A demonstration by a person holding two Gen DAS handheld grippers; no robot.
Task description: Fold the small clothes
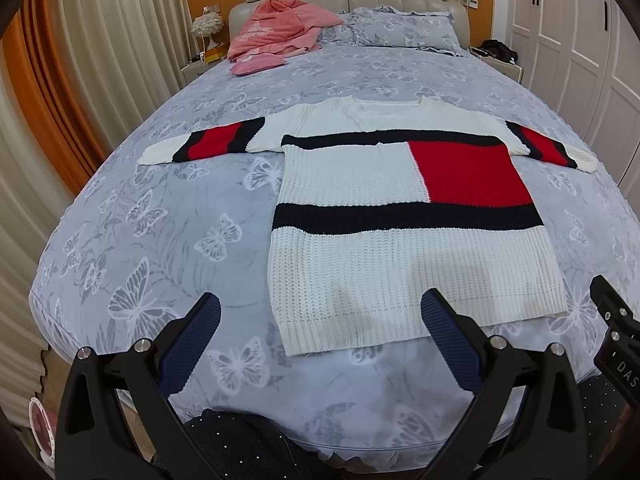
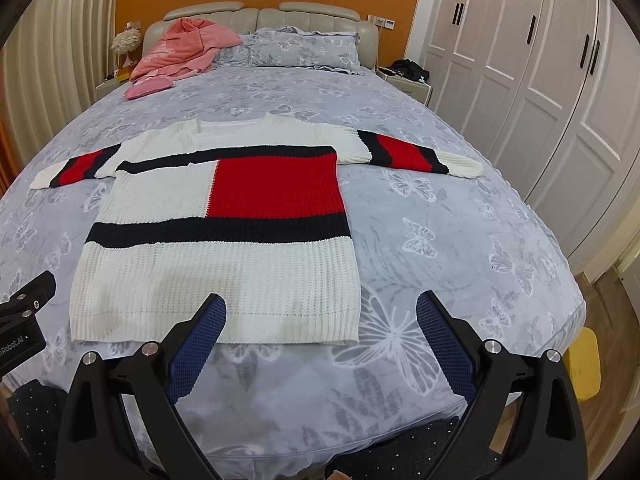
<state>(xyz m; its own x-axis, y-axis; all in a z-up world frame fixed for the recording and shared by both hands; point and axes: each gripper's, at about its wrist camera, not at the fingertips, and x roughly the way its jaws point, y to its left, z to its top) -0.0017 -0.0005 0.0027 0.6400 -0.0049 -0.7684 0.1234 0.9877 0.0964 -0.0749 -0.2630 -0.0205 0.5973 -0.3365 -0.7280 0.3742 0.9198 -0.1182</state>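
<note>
A white knit sweater [image 1: 400, 264] with navy stripes and a red block lies flat on the bed, both sleeves spread out sideways; the right wrist view shows the same sweater [image 2: 216, 276]. My left gripper [image 1: 322, 302] is open above the hem's left corner, holding nothing. My right gripper [image 2: 322, 304] is open just above the hem's right corner, also holding nothing. Part of the right gripper's body [image 1: 616, 328] shows at the right edge of the left wrist view, and the left gripper's body [image 2: 24, 320] at the left edge of the right wrist view.
The bed [image 1: 160, 208] has a grey butterfly cover. A pink garment [image 1: 276, 30] and pillows [image 1: 404, 28] lie by the headboard. Curtains [image 1: 100, 60] hang to the left, white wardrobe doors [image 2: 540, 80] stand to the right, with a nightstand [image 2: 408, 76] on that side.
</note>
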